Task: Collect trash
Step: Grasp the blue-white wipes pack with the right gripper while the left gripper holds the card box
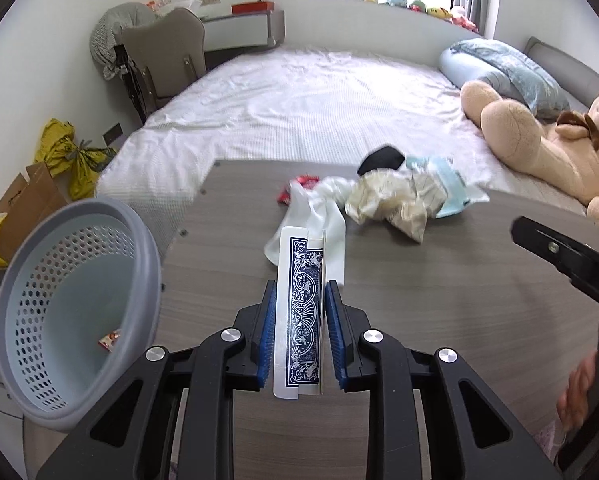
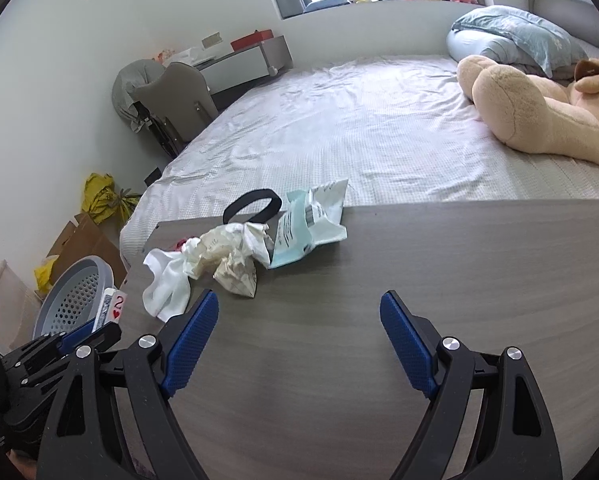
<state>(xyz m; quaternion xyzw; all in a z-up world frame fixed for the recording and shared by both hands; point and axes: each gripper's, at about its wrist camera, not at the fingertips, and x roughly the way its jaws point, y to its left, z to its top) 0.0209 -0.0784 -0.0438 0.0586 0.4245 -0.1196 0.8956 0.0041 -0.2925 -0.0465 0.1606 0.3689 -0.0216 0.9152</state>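
Observation:
My left gripper [image 1: 299,292] is shut on blue-backed playing cards [image 1: 301,312], held above the grey wooden table [image 1: 419,320]; the cards also show in the right wrist view [image 2: 109,308], with a red 2 of hearts. A grey perforated basket [image 1: 75,312] sits at the table's left edge with a small red wrapper [image 1: 109,339] inside. A trash pile lies at the table's far edge: white cloth [image 2: 167,280], crumpled beige paper [image 2: 227,256], a teal packet [image 2: 299,232], a black band [image 2: 253,204], a red wrapper [image 1: 299,186]. My right gripper [image 2: 299,316] is open and empty above the table.
A bed with a white sheet [image 2: 359,120] lies beyond the table, with a large teddy bear [image 2: 539,108] and blue pillows [image 2: 511,32]. A chair [image 1: 167,60], cardboard [image 1: 23,208] and yellow bags [image 1: 71,156] stand at the left by the wall.

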